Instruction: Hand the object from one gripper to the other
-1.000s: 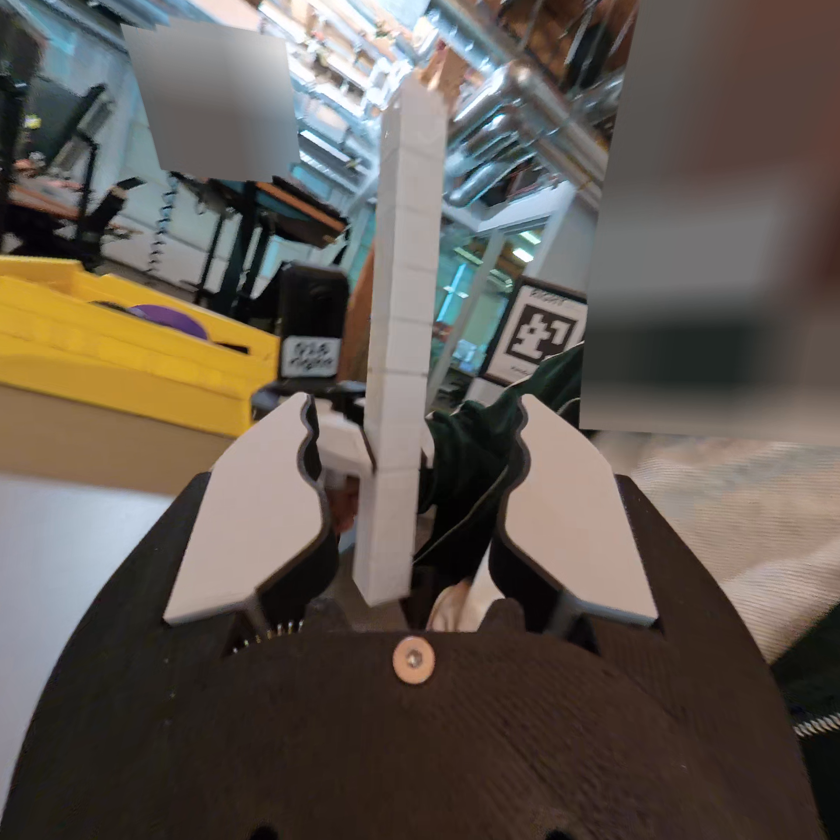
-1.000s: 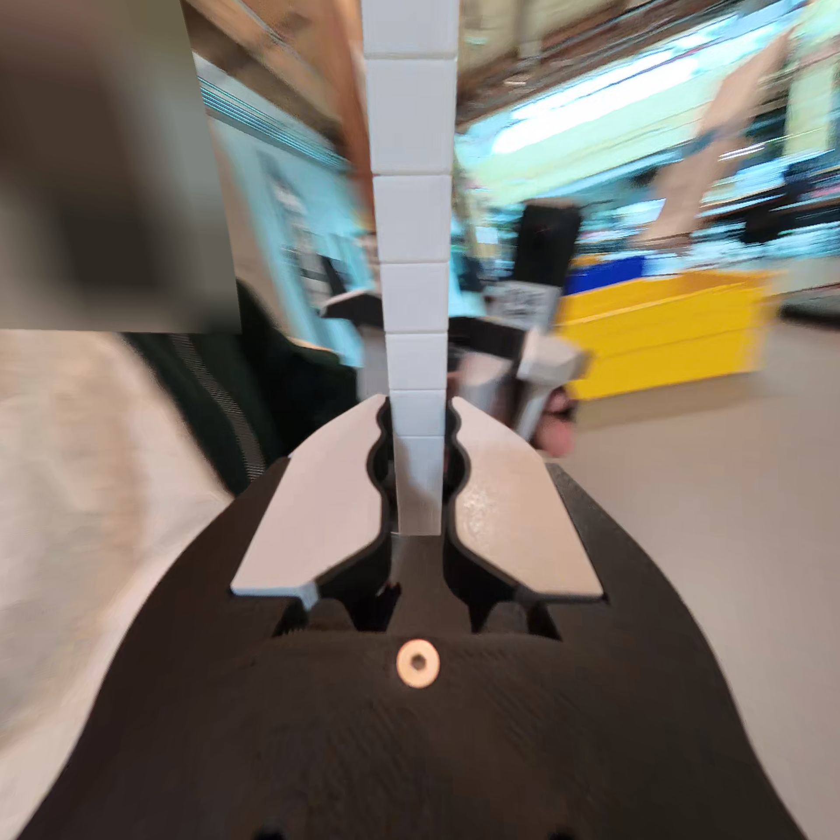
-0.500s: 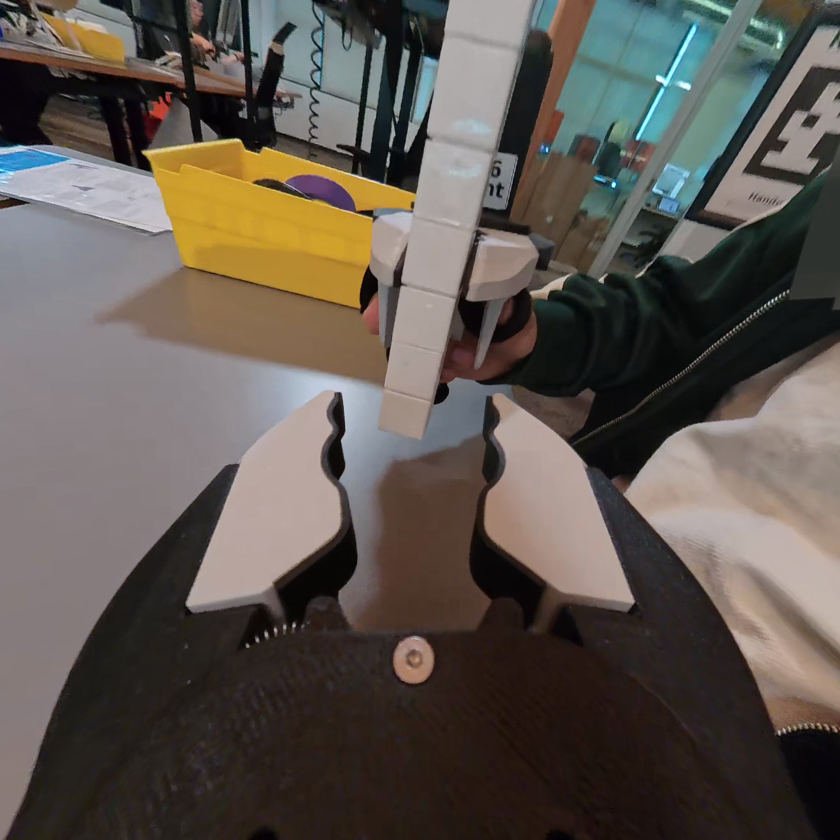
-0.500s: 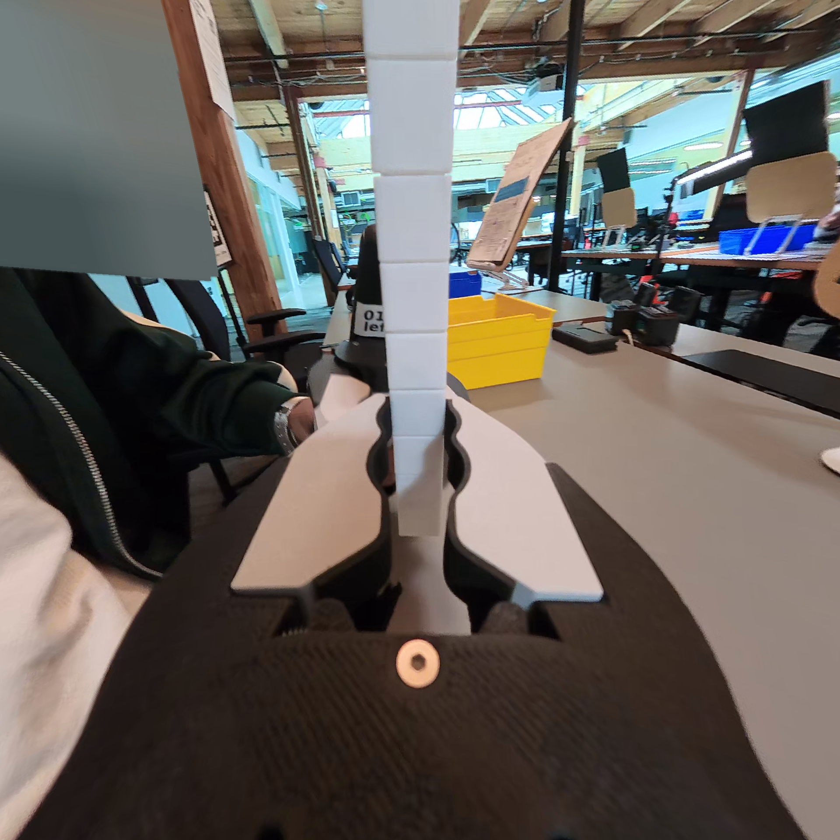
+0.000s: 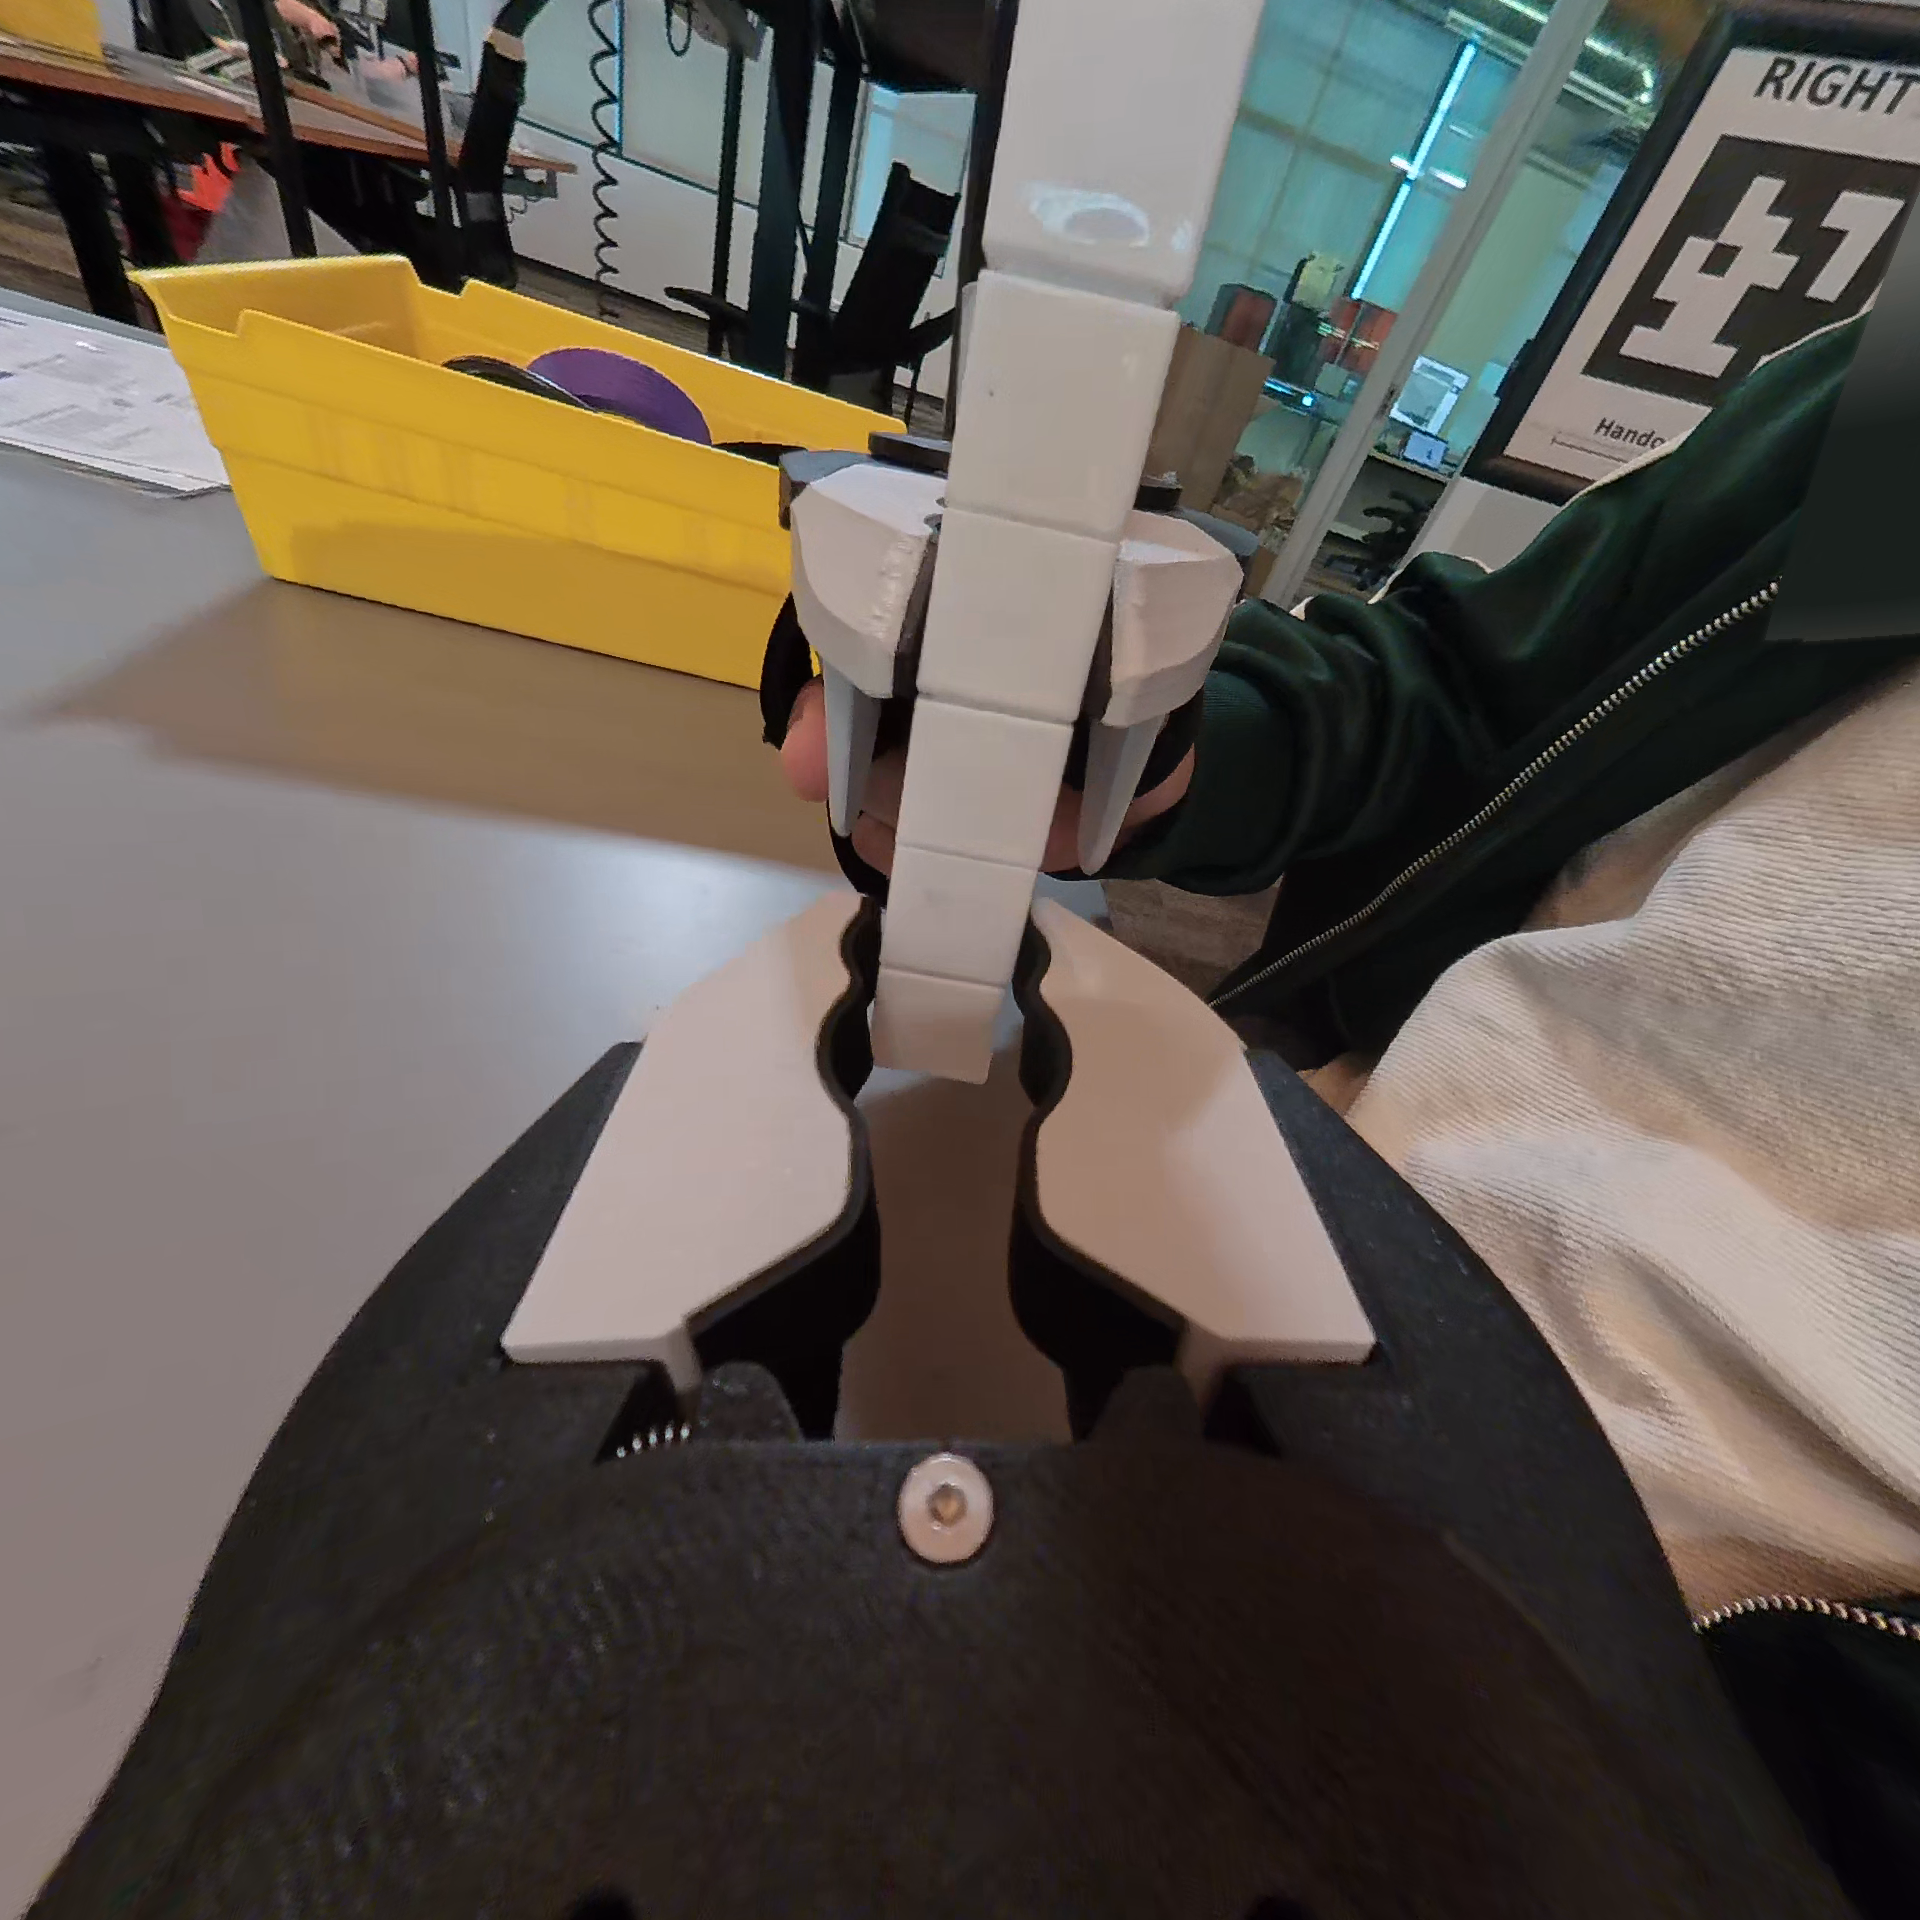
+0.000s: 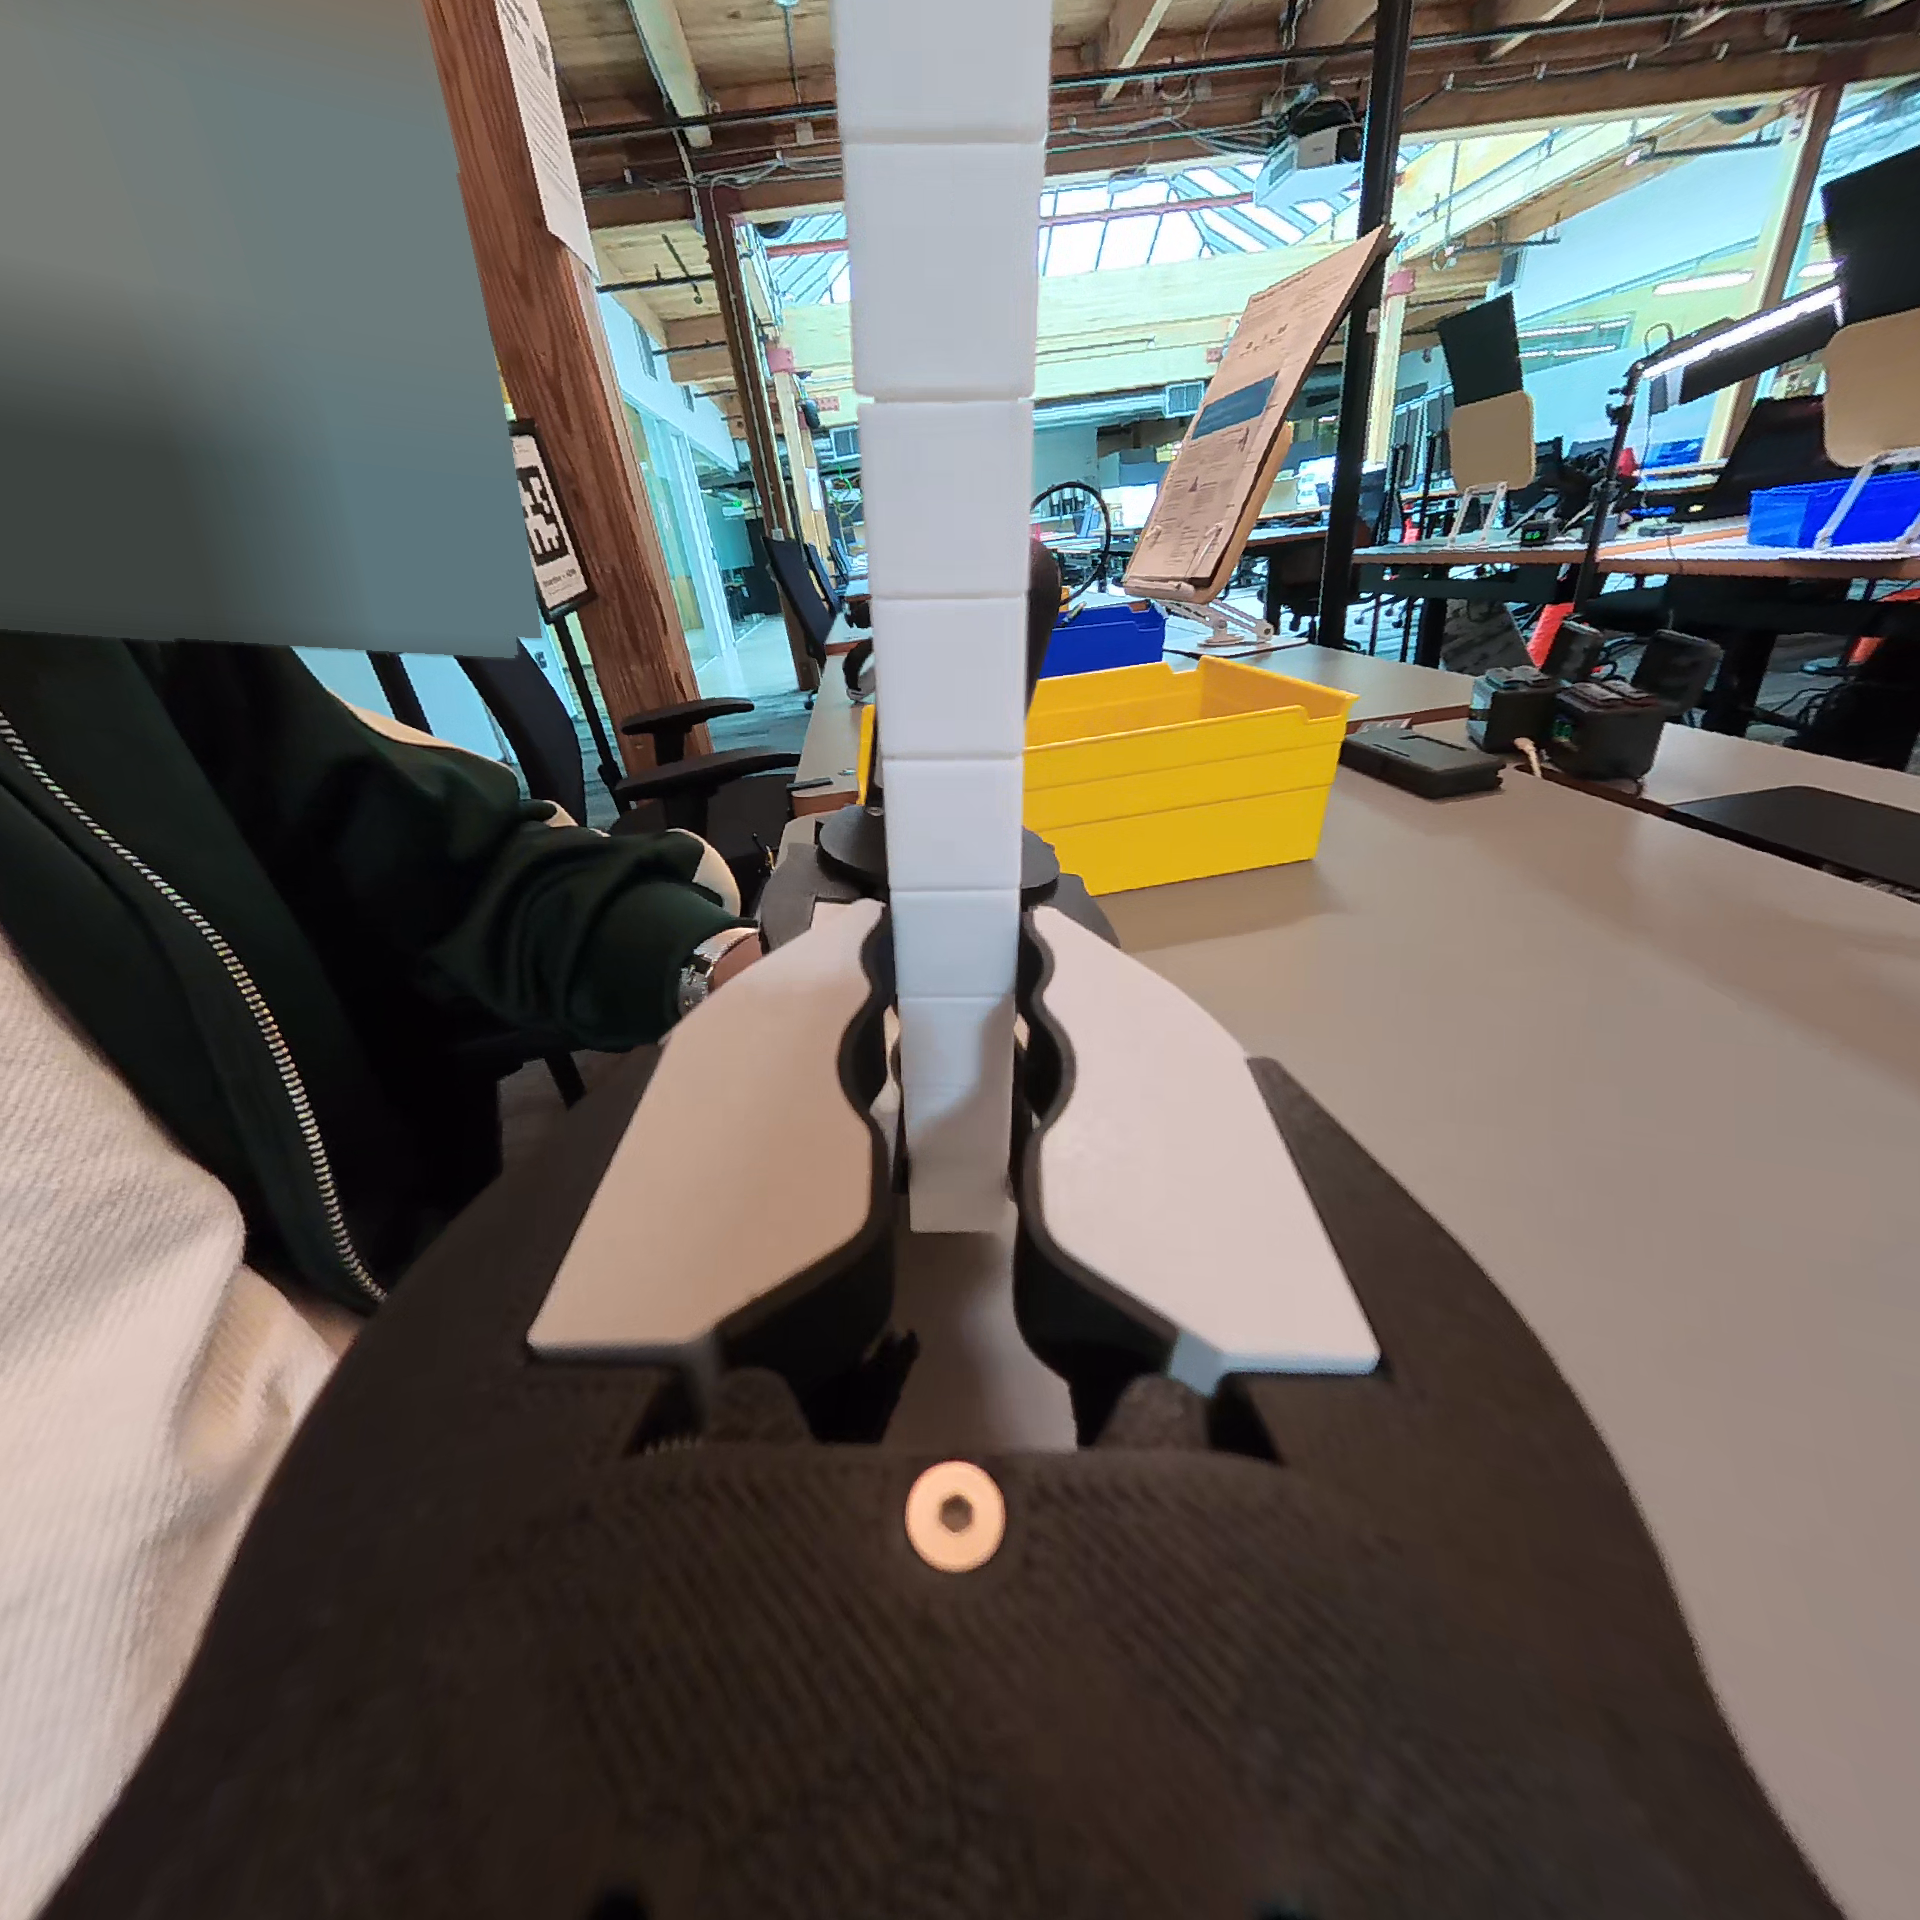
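A long white bar of joined cube segments (image 5: 1039, 416) stands upright between both grippers. My right gripper (image 6: 956, 935) is shut on it near its lower end; in the left wrist view the right gripper (image 5: 1013, 613) clamps the bar a few segments above the tip. My left gripper (image 5: 951, 935) has its jaws closed in on the bar's bottom two segments, pads against both sides. The bar (image 6: 945, 499) runs up out of the top of the right wrist view. The left gripper's black body (image 6: 831, 842) is mostly hidden behind the bar there.
A grey table (image 5: 312, 987) lies below. A yellow bin (image 5: 499, 520) holding a purple roll stands at the back; it also shows in the right wrist view (image 6: 1174, 800). A person's dark green sleeve (image 5: 1455, 707) and white top are at the right. Papers lie far left. Tip to tip, the grippers are about 6 cm apart.
My left gripper's jaws have closed from wide open onto the bar's lower end, and the bar now reaches down between them. The right gripper has kept its hold.
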